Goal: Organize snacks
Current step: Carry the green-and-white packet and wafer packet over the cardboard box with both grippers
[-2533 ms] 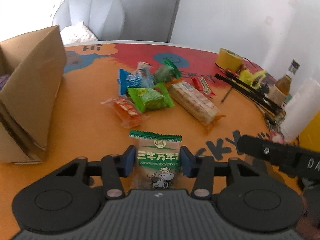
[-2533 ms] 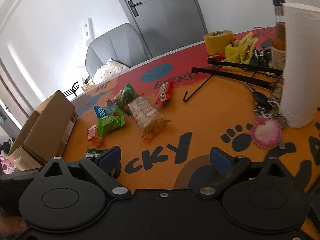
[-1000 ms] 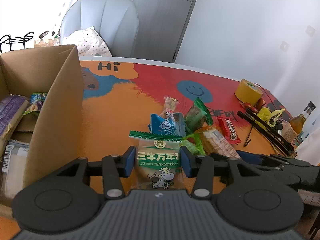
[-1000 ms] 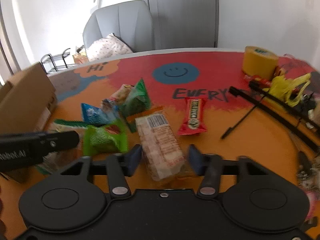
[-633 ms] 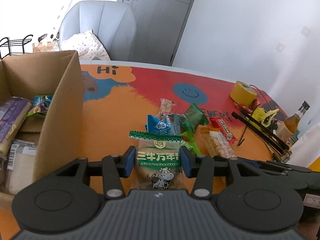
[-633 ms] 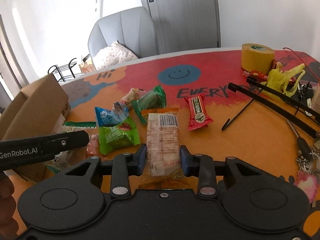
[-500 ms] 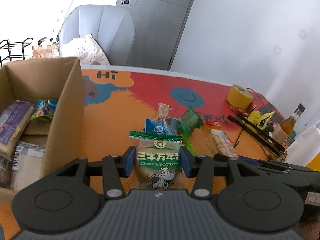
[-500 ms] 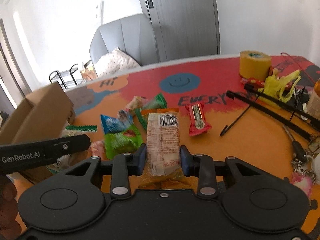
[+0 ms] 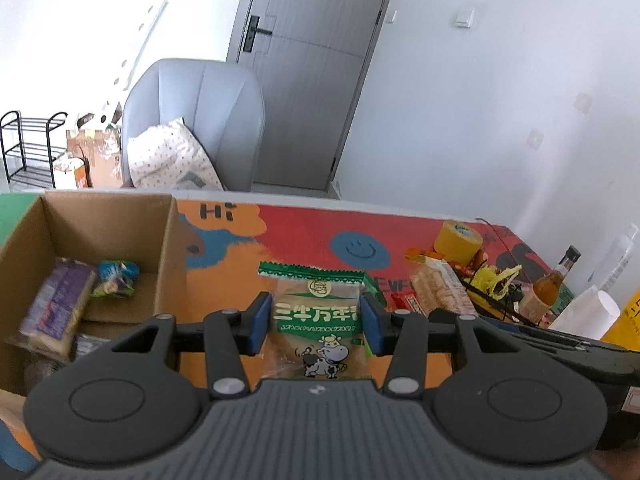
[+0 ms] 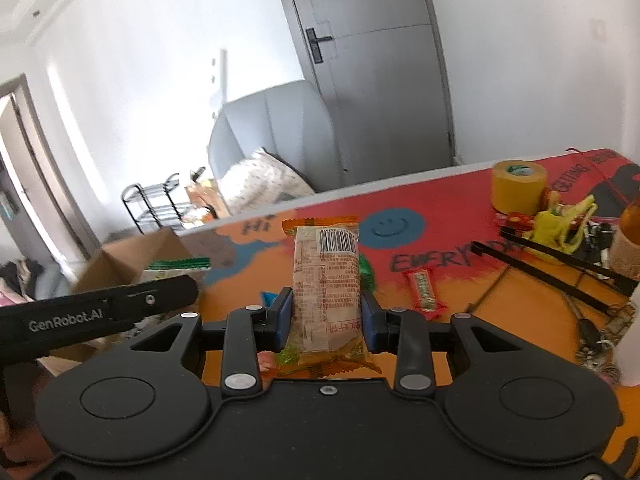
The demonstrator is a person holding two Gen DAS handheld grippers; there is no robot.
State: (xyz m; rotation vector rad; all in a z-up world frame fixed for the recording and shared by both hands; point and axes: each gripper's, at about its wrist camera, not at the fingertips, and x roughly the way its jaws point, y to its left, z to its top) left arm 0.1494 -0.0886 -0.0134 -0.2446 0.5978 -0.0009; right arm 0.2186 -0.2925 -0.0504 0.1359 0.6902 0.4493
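- Left gripper [image 9: 316, 322] clamps the green cow-print snack packet [image 9: 317, 316], held up beside the open cardboard box [image 9: 168, 248]
- Right gripper [image 10: 325, 314] clamps the orange-edged cracker pack [image 10: 326, 280] above the orange table [image 10: 500, 304]

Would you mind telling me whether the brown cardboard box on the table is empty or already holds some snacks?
It already holds snacks. The brown cardboard box stands open-topped, and a purple packet and a small blue-green packet lie inside.
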